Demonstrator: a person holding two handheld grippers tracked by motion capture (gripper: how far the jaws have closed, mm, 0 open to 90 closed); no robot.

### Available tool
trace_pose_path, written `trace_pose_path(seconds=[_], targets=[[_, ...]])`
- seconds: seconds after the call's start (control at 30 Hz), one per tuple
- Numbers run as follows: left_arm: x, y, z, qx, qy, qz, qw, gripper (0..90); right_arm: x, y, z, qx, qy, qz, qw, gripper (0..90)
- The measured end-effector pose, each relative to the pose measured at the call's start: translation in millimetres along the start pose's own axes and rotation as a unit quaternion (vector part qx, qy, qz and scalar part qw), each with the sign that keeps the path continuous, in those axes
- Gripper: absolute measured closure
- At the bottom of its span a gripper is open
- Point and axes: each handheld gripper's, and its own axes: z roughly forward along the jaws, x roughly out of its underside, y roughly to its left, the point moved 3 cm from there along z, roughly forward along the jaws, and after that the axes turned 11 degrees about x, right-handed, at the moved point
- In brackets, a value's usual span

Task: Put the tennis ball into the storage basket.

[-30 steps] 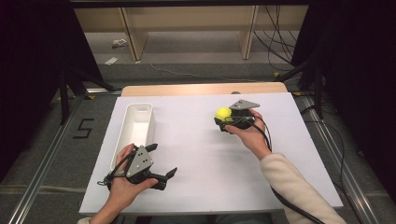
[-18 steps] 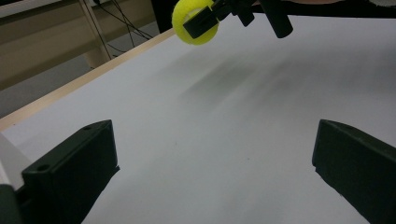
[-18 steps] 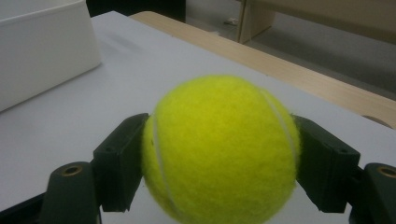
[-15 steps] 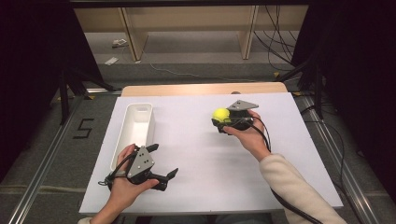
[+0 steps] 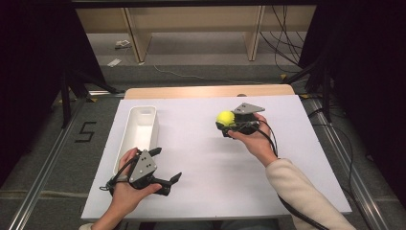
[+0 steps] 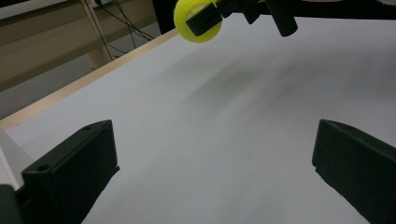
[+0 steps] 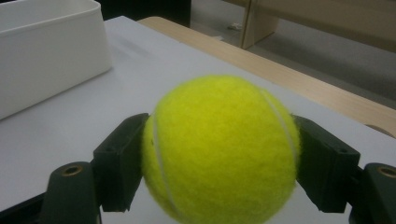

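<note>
A white counter (image 5: 206,158) with a pale wooden far edge stands on a grey floor, dark curtains at both sides. A white bin (image 5: 140,132) lies along its left part. The right tongs (image 5: 229,125) are clamped on a yellow tennis ball (image 5: 225,118), one jaw pressed to each side of it, held above the counter's right half, well apart from the bin. The left tongs (image 5: 165,165) hover near the front edge just beside the bin, jaws spread wide with nothing between them.
</note>
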Motion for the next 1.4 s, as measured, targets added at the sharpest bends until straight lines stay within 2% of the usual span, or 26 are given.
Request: trace_pose_path(seconds=[0.57,1.4], targets=[[-0.3,0.0,-0.3,0.000,-0.002,-0.001,1.0000,0.0,-2.9,9.3,-2.2,-0.008,-0.008,-0.008,0.9999,26.0],[0.4,0.7,0.0,0.000,0.000,-0.002,1.0000,0.0,-7.6,15.4,-6.0,-0.016,-0.019,-0.004,0.9997,26.0]])
